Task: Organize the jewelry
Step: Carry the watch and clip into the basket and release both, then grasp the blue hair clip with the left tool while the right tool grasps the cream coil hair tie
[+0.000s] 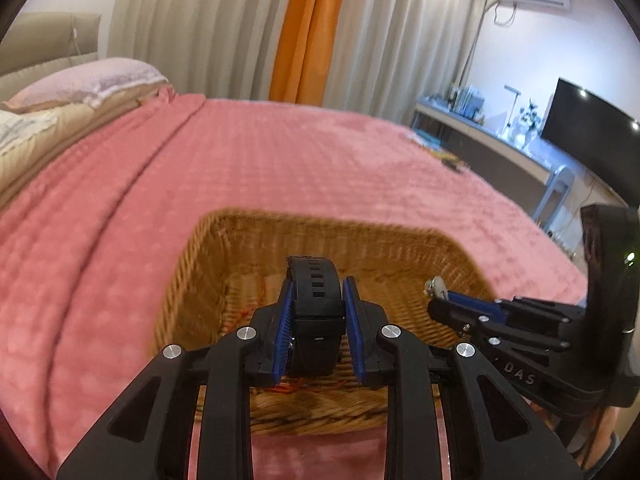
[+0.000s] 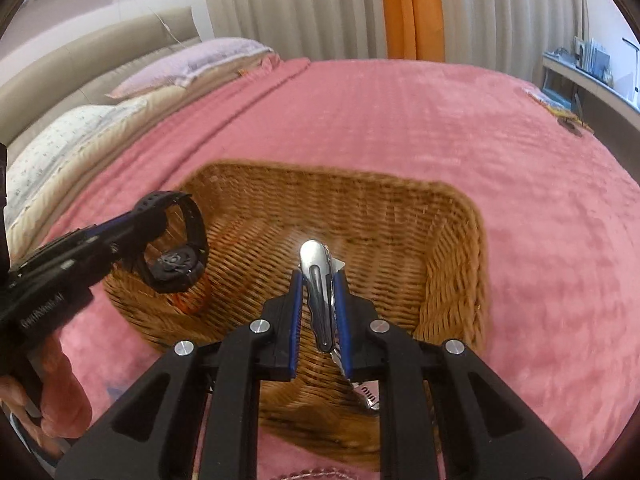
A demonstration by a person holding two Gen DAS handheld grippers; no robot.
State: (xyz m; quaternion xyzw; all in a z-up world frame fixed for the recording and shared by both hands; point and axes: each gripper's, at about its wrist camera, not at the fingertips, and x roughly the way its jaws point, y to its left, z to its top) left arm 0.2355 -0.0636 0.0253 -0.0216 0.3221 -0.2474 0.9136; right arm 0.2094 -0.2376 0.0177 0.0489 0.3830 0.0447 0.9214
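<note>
Pink blanket (image 1: 280, 168), pillows (image 2: 192, 60), curtains (image 1: 224, 24), perhaps TV (image 1: 588, 120)

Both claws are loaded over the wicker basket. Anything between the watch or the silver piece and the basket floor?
Nothing visible. The left claw holds the black watch above the wicker basket, near its left wall; the right claw holds the silver metal piece over the middle. An orange item lies below the watch.

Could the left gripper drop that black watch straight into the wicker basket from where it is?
Probably yes: the left gripper holds the black watch above the open wicker basket, with nothing visibly between.
</note>
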